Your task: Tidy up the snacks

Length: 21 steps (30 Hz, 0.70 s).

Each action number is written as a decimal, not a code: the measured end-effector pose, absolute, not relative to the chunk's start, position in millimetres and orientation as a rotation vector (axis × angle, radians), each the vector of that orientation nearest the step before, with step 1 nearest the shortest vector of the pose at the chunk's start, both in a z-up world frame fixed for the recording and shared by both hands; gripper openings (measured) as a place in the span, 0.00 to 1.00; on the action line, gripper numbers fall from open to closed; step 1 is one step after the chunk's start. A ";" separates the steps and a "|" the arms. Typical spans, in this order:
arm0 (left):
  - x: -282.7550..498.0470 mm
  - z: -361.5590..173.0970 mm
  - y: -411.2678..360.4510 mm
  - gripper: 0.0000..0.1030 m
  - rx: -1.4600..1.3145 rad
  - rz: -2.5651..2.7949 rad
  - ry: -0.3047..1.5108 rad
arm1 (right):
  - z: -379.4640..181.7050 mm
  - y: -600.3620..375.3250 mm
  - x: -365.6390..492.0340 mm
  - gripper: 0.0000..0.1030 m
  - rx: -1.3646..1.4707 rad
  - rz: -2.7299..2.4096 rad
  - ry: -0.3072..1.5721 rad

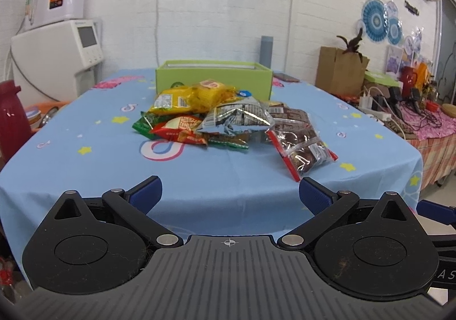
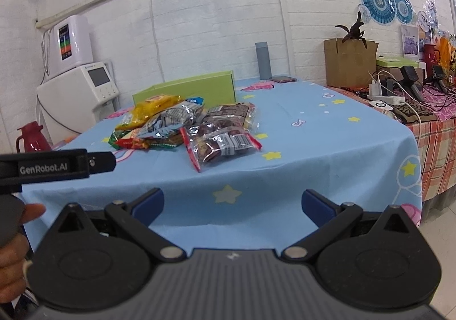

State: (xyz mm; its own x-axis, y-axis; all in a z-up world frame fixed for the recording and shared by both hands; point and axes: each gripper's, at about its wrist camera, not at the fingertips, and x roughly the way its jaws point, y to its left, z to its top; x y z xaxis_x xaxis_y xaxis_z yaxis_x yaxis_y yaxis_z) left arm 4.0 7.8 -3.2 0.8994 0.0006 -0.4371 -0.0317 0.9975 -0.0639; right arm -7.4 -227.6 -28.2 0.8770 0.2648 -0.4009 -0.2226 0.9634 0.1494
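- Left wrist view: the left gripper hangs short of the near edge of the desk, jaws spread wide and empty. The snack pile sits mid-desk, well apart from the fingertips, just in front of the open green box.
- The packets overlap: a silver packet lies across a red packet and a yellow packet. Lifting a lower one first would likely drag or tip the ones on top.
- The clear bag with red edges lies nearest the fingers. Its film looks slick and loose, so a pinch on a corner may slip or only bunch the plastic.
- Right wrist view: the right gripper is also off the desk edge, jaws wide, nothing between them. The clear bag with red edges is the closest piece here too.
- The left gripper's body crosses the left of this view, with a hand below it. If both go for the pile together, the tools could knock each other.
- The green box stands behind the pile. A low carry could catch its front wall, and the draped cloth may ruck under a sliding packet.
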 end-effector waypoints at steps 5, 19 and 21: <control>2.9 -2.5 6.1 0.92 -0.063 0.013 0.451 | -28.7 -226.5 -7.3 1.00 0.093 0.260 0.435; 7.9 -8.6 10.5 0.92 -0.082 0.014 0.478 | -32.2 -221.7 -5.7 1.00 0.076 0.269 0.449; 8.1 -9.5 10.6 0.92 -0.082 0.016 0.480 | -32.4 -220.5 -5.1 1.00 0.072 0.269 0.450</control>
